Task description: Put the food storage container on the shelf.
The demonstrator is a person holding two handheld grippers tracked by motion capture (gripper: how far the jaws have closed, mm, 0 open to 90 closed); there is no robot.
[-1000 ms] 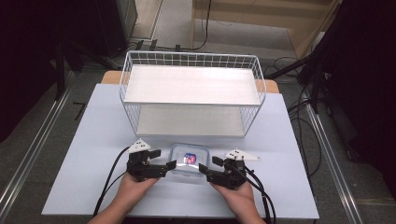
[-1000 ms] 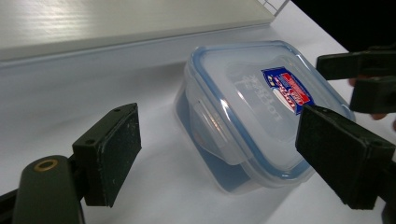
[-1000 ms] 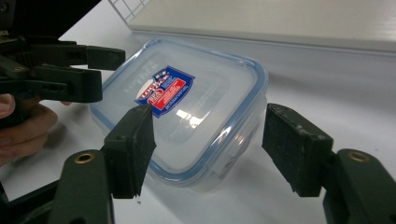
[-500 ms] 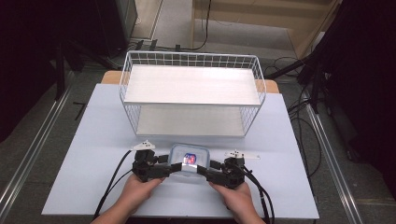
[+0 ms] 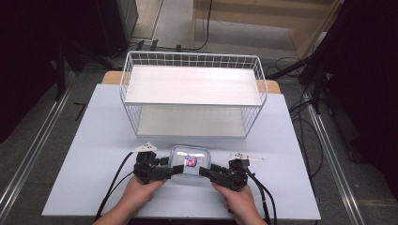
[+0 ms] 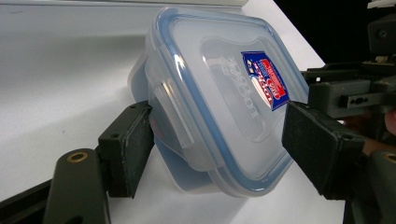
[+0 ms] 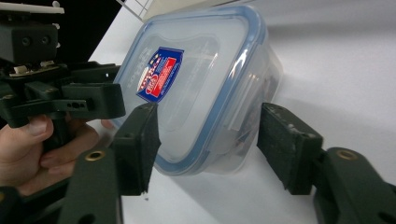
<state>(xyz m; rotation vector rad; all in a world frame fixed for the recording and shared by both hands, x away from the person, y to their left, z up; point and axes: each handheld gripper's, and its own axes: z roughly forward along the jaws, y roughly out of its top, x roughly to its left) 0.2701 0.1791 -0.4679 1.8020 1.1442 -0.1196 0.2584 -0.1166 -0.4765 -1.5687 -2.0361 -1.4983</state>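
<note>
A clear plastic food container with a blue-rimmed lid and a red and blue sticker sits near the table's front edge. My left gripper reaches in from its left side and my right gripper from its right. In the left gripper view the container lies between the two spread jaws of the left gripper, with its side clasp close to one pad. In the right gripper view the container's near corner sits inside the wide gap of the right gripper. Both grippers are open.
A white wire rack with two shelves stands behind the container, across the middle of the pale table. Cables trail from both grippers to the front edge. A hand holding the left gripper shows in the right gripper view.
Both grippers have edged inward so their jaws now straddle the container's two sides. The container has stayed in place.
</note>
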